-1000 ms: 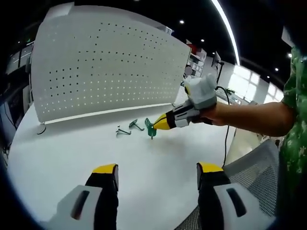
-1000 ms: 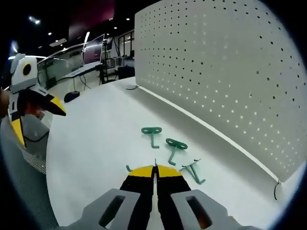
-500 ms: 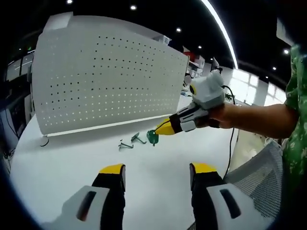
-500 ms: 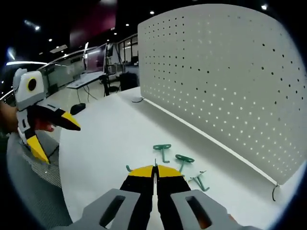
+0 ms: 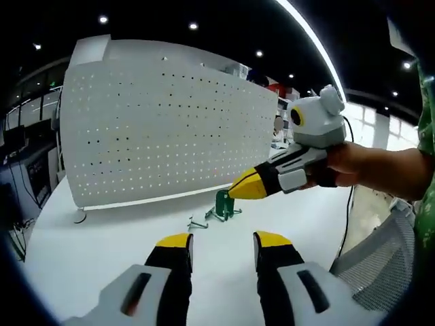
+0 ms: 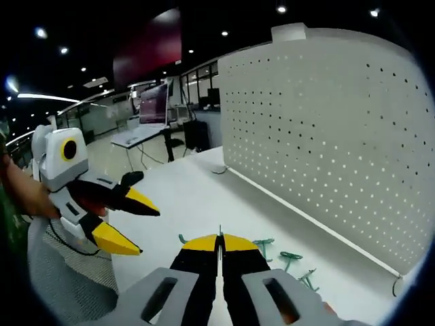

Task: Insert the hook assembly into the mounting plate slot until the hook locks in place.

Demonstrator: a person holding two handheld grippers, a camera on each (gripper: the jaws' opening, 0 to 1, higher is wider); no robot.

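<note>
- Gripping 1 green hook (image 5: pixel 222 202) between closed yellow-tipped jaws, the right gripper (image 5: pixel 246 188) hangs above the white table (image 5: pixel 102 238). In the right gripper view its jaws meet with no gap, with a thin wire stem standing up between the tips and a bit of green curling out at the left.
- The left gripper (image 5: pixel 221 239) holds nothing; its jaws stand apart, narrower than 1 second ago, when the gap was wide. In the right gripper view it (image 6: pixel 132 224) comes in from the left, jaws spread.
- The change over the last second: the right gripper has come up off the table with its hook and now sits higher and closer to the left gripper's camera – the lift is done.
- 3 more green hooks (image 6: pixel 285 259) lie loose on the table just beyond the right gripper's tips, near the foot of the board.
- The white perforated mounting plate (image 5: pixel 163 129) stands upright at the back of the table, well apart from the held hook.
- My reading: the pick-up is finished and the carry toward the plate is under way – insertion has not begun. Next the hook's prongs need lining up with a row of holes, and the thin wire could twist in the jaws on contact.
</note>
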